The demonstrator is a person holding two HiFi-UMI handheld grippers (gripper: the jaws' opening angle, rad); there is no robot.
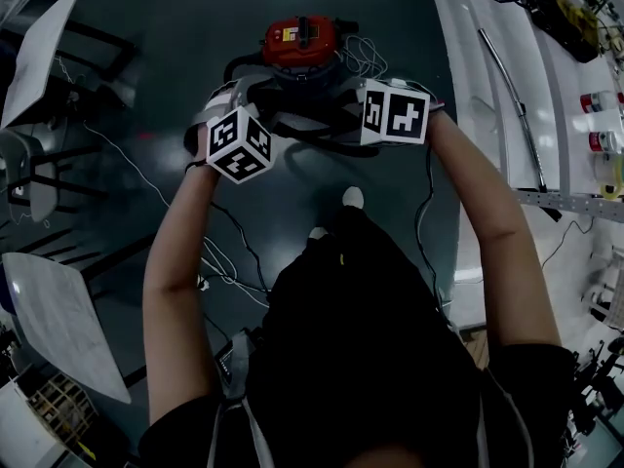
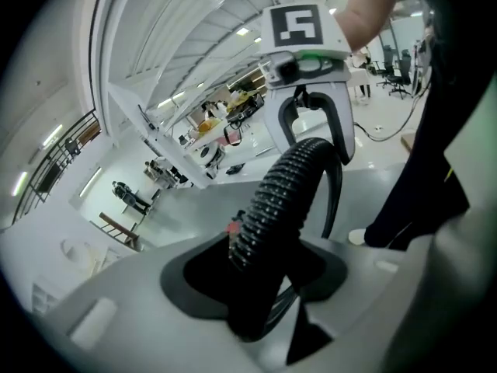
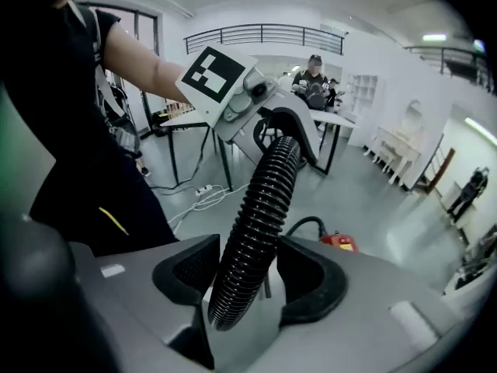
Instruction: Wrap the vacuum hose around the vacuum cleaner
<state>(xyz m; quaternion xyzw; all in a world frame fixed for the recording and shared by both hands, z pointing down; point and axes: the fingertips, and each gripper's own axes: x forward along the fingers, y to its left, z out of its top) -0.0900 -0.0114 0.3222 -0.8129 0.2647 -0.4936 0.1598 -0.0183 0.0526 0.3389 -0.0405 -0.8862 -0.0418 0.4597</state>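
Black ribbed plastic vacuum hose (image 3: 260,208): its long axis spans from claw to claw, just on my side of the red canister vacuum cleaner (image 1: 300,42) on the dark floor. The left gripper (image 2: 264,286) is clamped on the hose; the right gripper (image 3: 248,286) has its jaws slightly apart, the hose loose between them. Both my forearms reach forward with claws tilted down, about equally near the cleaner, which lies directly beyond them.
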